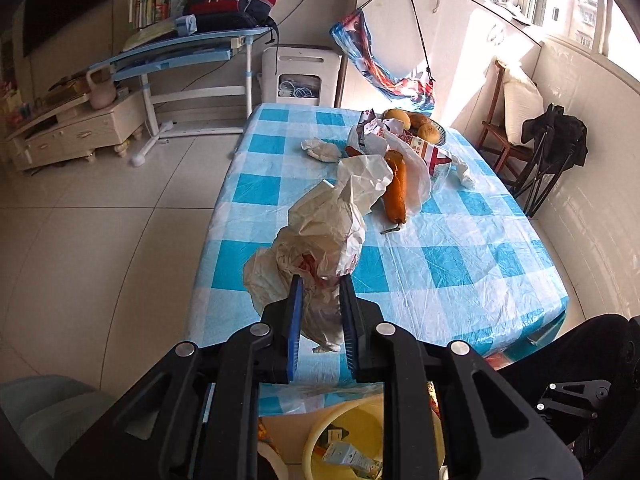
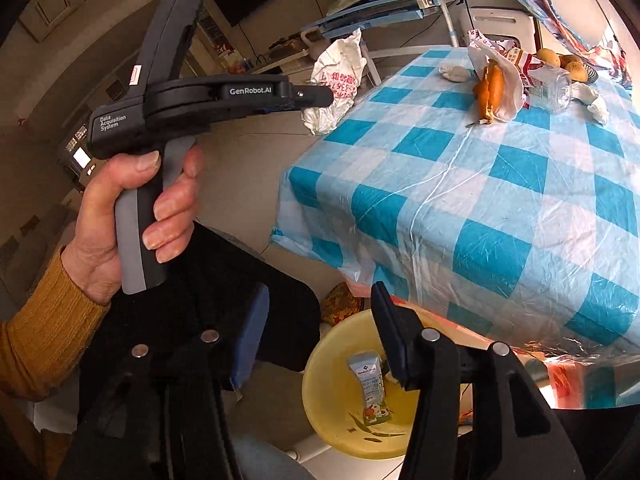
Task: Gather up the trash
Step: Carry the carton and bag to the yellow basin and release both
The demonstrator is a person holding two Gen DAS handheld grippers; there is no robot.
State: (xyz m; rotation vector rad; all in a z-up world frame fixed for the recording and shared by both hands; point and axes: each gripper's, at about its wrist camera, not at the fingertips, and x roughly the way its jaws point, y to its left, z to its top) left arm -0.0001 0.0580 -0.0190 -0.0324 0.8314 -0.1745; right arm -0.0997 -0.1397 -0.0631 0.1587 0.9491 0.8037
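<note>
My left gripper (image 1: 321,285) is shut on a crumpled white plastic bag (image 1: 320,232), held in the air over the near left edge of the blue-checked table (image 1: 460,272). The right wrist view shows a hand holding that gripper (image 2: 324,96), the bag (image 2: 336,76) hanging from its tip. My right gripper (image 2: 318,304) is open with nothing between its fingers, above a yellow bin (image 2: 320,412) on the floor by the table's corner. A small drink carton (image 2: 370,388) lies in the bin. An orange peel in a white bag (image 1: 396,184), a crumpled tissue (image 1: 320,150) and a plastic bottle (image 2: 548,80) lie on the table.
A bowl of round fruit (image 1: 416,124) sits at the table's far end. Right of the table stand a wooden chair with a cushion (image 1: 516,100) and a black folded chair (image 1: 556,140). A blue desk (image 1: 180,56) and a white appliance (image 1: 300,76) stand beyond.
</note>
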